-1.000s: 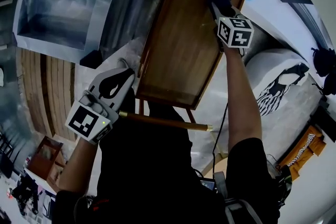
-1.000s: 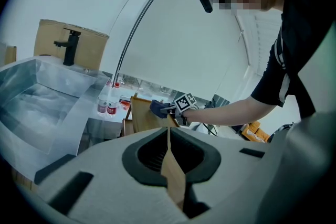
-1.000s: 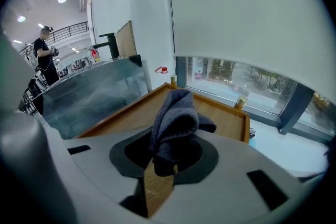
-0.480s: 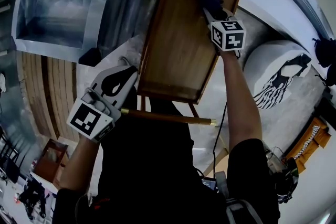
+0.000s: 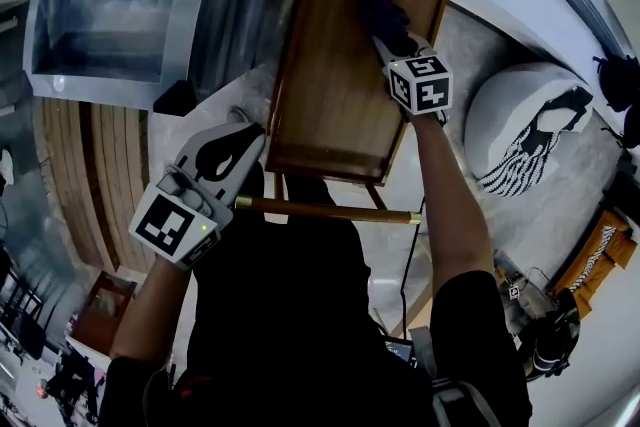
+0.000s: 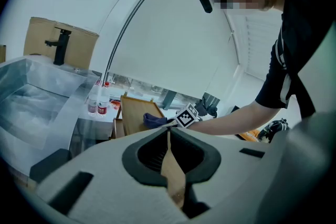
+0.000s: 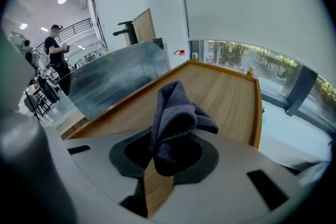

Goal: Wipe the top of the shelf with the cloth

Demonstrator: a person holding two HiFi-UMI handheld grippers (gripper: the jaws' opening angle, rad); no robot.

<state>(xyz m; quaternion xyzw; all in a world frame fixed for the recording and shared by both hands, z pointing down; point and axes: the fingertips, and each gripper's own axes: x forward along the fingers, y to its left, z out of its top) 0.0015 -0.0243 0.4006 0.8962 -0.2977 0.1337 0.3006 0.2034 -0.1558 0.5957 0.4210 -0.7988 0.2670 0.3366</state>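
The right gripper [image 5: 392,40] is clamped on the cloth [image 5: 376,5], a dark blue bunch that fills the gap between its jaws and bulges out ahead of the tips. The cloth lies pressed on the shelf [image 5: 330,105], on the far half of the wooden top and nearer its right rim; bare board runs on ahead of the gripper to the raised far edge, and more lies behind it toward the person. The left gripper [image 5: 245,143] is held off the shelf's near left corner, its tips just beside the side rail. Its jaws are drawn narrow, with only a thin strip of wood colour between them; I cannot tell whether they pinch the rail or merely sit next to it. Seen from this gripper, the cloth and the other gripper's marker cube [image 6: 187,116] are ahead on the board. A rod [image 5: 330,208] crosses behind the left gripper's tips, below the shelf's near end. A clear tank [image 5: 120,5] stands to that gripper's left.
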